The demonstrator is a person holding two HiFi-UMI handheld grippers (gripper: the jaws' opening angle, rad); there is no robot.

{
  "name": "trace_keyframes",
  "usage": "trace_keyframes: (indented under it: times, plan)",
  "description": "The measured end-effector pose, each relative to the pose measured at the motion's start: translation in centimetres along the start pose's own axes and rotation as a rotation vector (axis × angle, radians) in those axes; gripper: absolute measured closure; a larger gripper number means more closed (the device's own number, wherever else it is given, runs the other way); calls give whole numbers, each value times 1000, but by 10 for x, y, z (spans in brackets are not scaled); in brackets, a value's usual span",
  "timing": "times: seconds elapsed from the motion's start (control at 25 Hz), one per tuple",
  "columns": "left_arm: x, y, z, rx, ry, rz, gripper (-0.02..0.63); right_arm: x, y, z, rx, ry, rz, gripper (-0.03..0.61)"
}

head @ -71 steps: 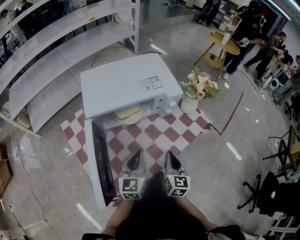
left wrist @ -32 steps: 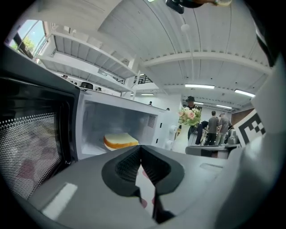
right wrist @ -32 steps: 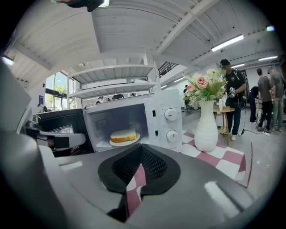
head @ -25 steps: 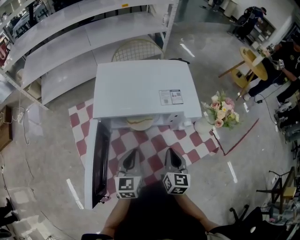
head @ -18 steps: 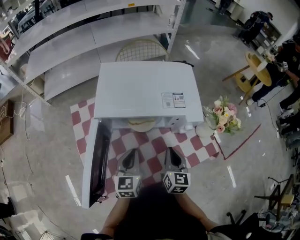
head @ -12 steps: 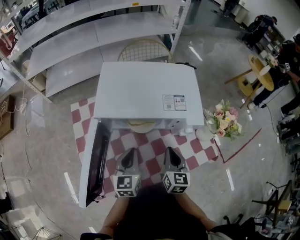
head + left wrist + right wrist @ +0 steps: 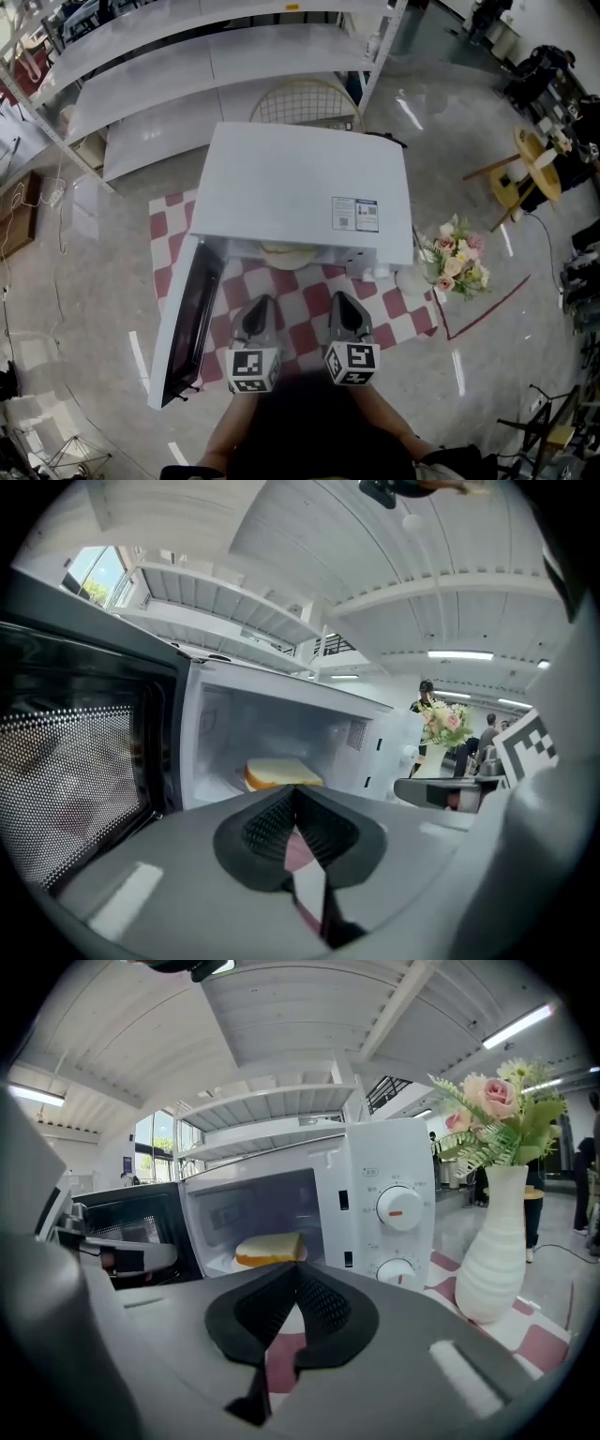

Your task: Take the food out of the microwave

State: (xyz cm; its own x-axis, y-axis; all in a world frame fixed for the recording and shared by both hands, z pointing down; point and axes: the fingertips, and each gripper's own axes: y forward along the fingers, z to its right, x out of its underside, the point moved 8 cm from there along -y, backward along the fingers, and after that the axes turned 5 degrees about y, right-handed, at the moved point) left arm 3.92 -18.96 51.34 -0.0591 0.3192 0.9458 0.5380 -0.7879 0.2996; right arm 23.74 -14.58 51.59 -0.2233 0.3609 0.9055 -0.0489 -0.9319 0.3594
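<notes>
still short of the open microwave (image 7: pixel 300 183)

as before, the left gripper (image 7: pixel 263 305) and right gripper (image 7: pixel 338 300) stay pressed shut and empty, side by side above the checked cloth (image 7: pixel 394 314). the bread slice (image 7: pixel 284 253) remains inside the microwave, its door (image 7: pixel 186 319) swung wide.

grey glossy floor (image 7: pixel 94 281); a red-and-white checked mat (image 7: pixel 298 314) lies under the right gripper (image 7: pixel 341 298). white shelves (image 7: pixel 187 56) stand well ahead of it, a flower vase (image 7: pixel 457 269) to its right.
</notes>
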Motion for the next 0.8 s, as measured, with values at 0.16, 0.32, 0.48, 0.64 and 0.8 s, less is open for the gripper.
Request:
trace_keyframes:
  times: [0.16,0.32,0.48,0.64,0.8]
  plan:
    - [4,2,1,-25,-20,-9,604,0,5,5,-22,-9,-10,578]
    - [7,7,4,-44,-59,-9,604,-1,11,12,-48,-10,-19,578]
    - [11,12,8,-62,-112,-9,604,-1,15,20,-75,-15,-30,578]
    - [17,19,7,-67,-202,10,604,-1,19,25,-97,-23,-35,578]
    - [24,27,7,-75,-282,29,604,1,23,30,-123,-41,-46,578]
